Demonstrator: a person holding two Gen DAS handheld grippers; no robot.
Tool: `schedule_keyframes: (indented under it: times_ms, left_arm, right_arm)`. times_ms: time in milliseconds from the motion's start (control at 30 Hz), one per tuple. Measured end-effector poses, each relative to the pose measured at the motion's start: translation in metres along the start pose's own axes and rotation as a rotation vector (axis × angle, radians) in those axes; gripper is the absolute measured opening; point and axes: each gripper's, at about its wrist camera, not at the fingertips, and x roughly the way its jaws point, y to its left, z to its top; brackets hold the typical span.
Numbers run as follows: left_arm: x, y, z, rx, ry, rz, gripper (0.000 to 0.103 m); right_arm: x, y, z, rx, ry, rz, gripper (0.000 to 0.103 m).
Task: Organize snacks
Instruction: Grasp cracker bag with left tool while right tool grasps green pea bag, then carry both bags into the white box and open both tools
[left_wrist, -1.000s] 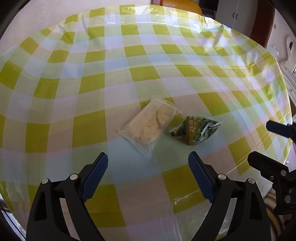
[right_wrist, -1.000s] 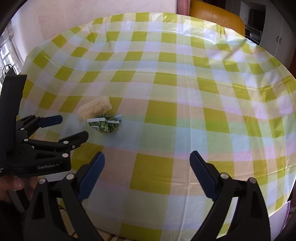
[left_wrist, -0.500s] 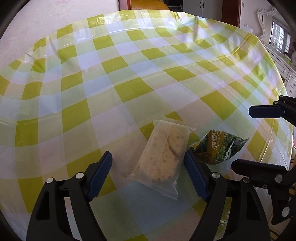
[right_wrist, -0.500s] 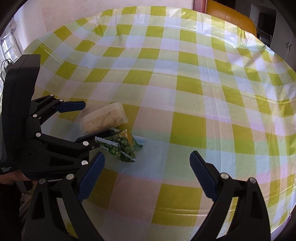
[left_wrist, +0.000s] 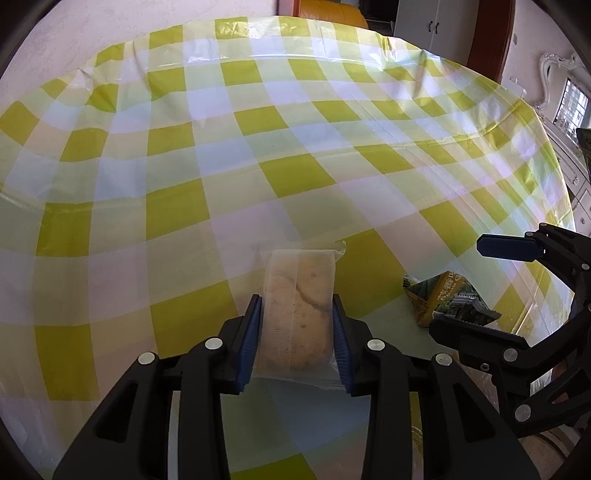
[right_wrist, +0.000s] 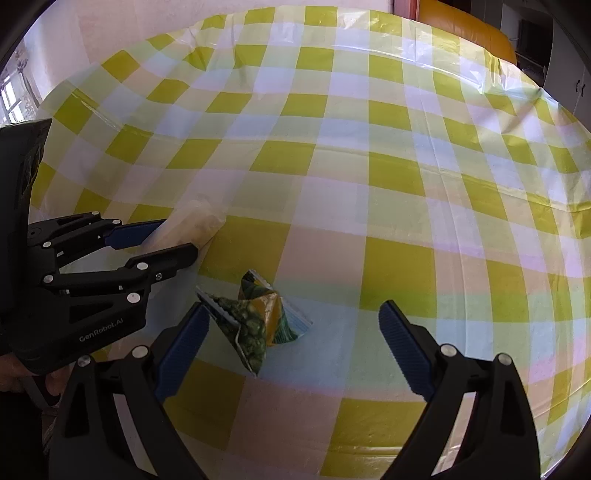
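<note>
Since a second ago the left hand-held gripper (left_wrist: 295, 332) has advanced, jaws closing around the clear, light, crackly cracker packet (left_wrist: 299, 306) on the desk (left_wrist: 221, 147); grip its flanks gently

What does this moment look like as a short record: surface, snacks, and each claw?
surface: checked yellow tablecloth
snack 1: clear cracker packet, lying flat
snack 2: green pea packet, crumpled, apart from the cracker packet
left claw: jaws closing, pads at both sides of the cracker packet
right claw: open wide around the green pea packet, not gripping
lifted: nothing yet
</note>
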Motion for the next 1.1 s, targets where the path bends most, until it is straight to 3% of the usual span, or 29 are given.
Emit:
schedule_keyframes:
  times_ms: [233,333,367,533,567,1100]
  left_arm:
    - [-0.006,0.018,-0.003,-0.121,-0.003,0.051,0.034]
    - [-0.009,0.022,-0.006,-0.157,-0.006,0.069,0.034]
    - [-0.010,0.023,-0.006,-0.168,-0.006,0.072,0.034]
    - [-0.011,0.020,-0.010,-0.201,0.004,0.085,0.034]
    - [-0.012,0.018,-0.011,-0.206,0.006,0.087,0.034]
    - [-0.043,-0.047,-0.025,-0.252,0.002,0.055,0.034]
  right_arm:
    - [0.010,0.005,0.002,0.000,0.004,0.010,0.093]
    - [0.013,0.007,0.001,-0.013,0.020,0.011,0.081]
    - [0.013,0.007,0.000,-0.015,0.024,0.010,0.071]
    - [0.012,0.006,0.000,-0.029,0.019,-0.024,0.039]
    - [0.011,0.006,-0.001,-0.030,0.018,-0.029,0.036]
    - [-0.023,-0.030,-0.024,0.043,-0.002,-0.099,0.034]
